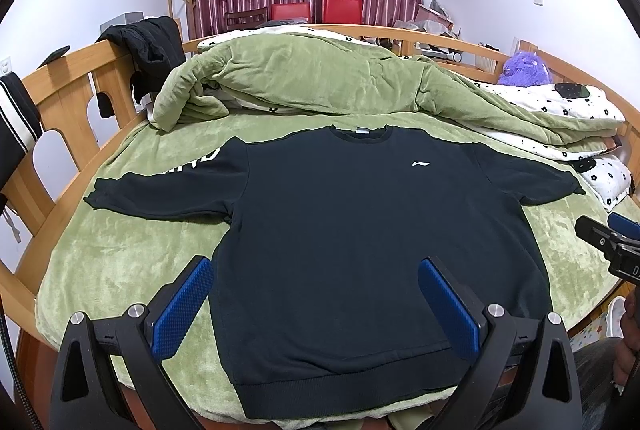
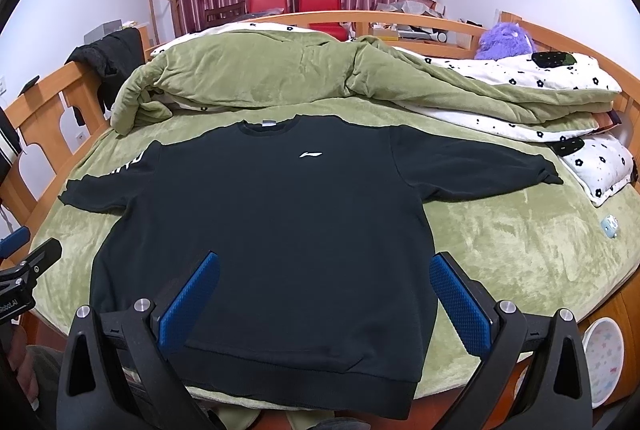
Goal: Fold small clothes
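Observation:
A dark long-sleeved sweatshirt (image 1: 352,230) (image 2: 276,226) lies flat, front up, on the green bed cover, both sleeves spread sideways, a small white logo (image 1: 421,163) (image 2: 311,154) on its chest. My left gripper (image 1: 316,270) hovers open above the hem's left half, blue pads wide apart, nothing between them. My right gripper (image 2: 324,264) is open too, over the hem's right half. Each gripper's tip shows at the edge of the other view: the right one (image 1: 612,236), the left one (image 2: 28,254).
A rumpled green and flower-print quilt (image 1: 320,78) is heaped behind the sweatshirt. Pillow (image 2: 600,166) and purple plush toy (image 2: 505,39) sit at the right. The wooden bed frame (image 1: 68,98) rings the mattress, dark clothes draped on it. A small blue object (image 2: 609,224) lies right.

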Action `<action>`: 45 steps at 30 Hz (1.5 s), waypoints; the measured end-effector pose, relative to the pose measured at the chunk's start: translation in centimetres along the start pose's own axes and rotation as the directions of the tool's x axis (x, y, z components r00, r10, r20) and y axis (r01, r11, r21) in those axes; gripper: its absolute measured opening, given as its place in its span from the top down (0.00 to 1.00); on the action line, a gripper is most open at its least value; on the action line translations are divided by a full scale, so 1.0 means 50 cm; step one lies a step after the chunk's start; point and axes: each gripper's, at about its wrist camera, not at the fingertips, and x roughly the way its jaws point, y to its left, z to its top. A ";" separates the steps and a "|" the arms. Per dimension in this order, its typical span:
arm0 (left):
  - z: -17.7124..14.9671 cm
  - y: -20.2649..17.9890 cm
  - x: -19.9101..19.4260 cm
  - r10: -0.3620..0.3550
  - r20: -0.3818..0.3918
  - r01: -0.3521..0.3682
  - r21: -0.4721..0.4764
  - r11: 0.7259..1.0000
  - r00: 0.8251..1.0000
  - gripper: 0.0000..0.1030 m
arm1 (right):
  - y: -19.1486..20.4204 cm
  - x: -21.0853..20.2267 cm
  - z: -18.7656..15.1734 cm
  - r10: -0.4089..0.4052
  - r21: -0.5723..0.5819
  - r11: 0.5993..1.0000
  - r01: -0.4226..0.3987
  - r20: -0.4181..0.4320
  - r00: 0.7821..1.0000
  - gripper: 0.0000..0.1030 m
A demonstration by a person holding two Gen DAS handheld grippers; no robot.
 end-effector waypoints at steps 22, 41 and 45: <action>0.075 0.092 0.067 0.089 -0.006 -0.089 -0.036 0.995 0.996 0.00 | -0.033 0.082 0.013 -0.075 -0.011 0.997 0.075 -0.053 0.996 0.00; 0.046 0.489 0.408 0.271 -0.204 -0.319 -0.255 0.913 0.941 0.02 | -0.061 0.227 0.223 0.141 0.113 0.984 -0.141 0.005 0.990 0.01; 0.045 0.562 0.481 0.319 -0.238 -0.376 -0.257 0.890 0.918 0.08 | -0.022 0.267 0.261 0.130 0.043 0.991 -0.130 0.012 0.991 0.05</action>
